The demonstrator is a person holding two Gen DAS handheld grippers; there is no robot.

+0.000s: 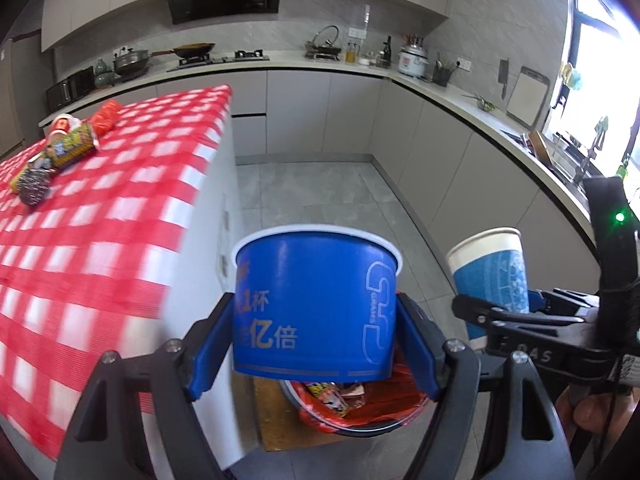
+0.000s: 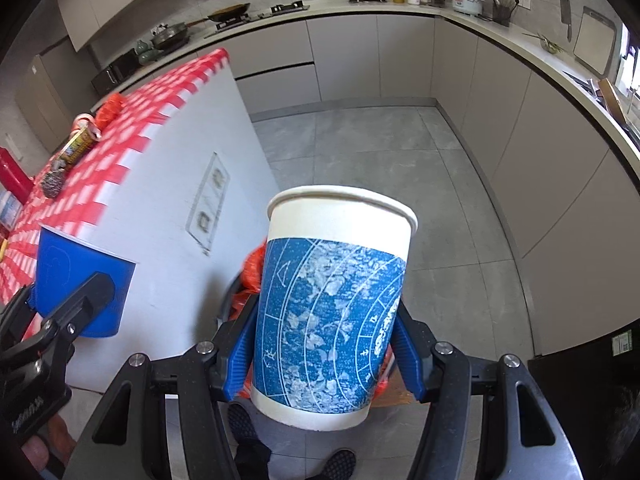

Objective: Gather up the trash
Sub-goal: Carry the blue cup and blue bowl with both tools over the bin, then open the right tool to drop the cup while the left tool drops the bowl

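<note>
A person stands beside a kitchen table (image 1: 132,184) covered in a red-and-white checked cloth, holding a two-finger gripper in each hand. The left gripper (image 1: 314,344) has its blue pads pressed against both sides of a wide blue paper bowl (image 1: 316,304), held upright with its white rim on top. The right gripper (image 2: 326,354) is clamped the same way around a tall paper cup (image 2: 336,312), white with a blue patterned band, tilted slightly. Both are held off the table's edge, above a round bin (image 1: 352,412) on the grey tile floor; the bin has an orange-red liner and already contains wrappers. On the far end of the table lie more scraps: a yellow snack packet (image 1: 74,146), a steel scouring ball (image 1: 36,190), an orange bag (image 1: 105,117) and a small red-and-white cup (image 1: 64,124).
</note>
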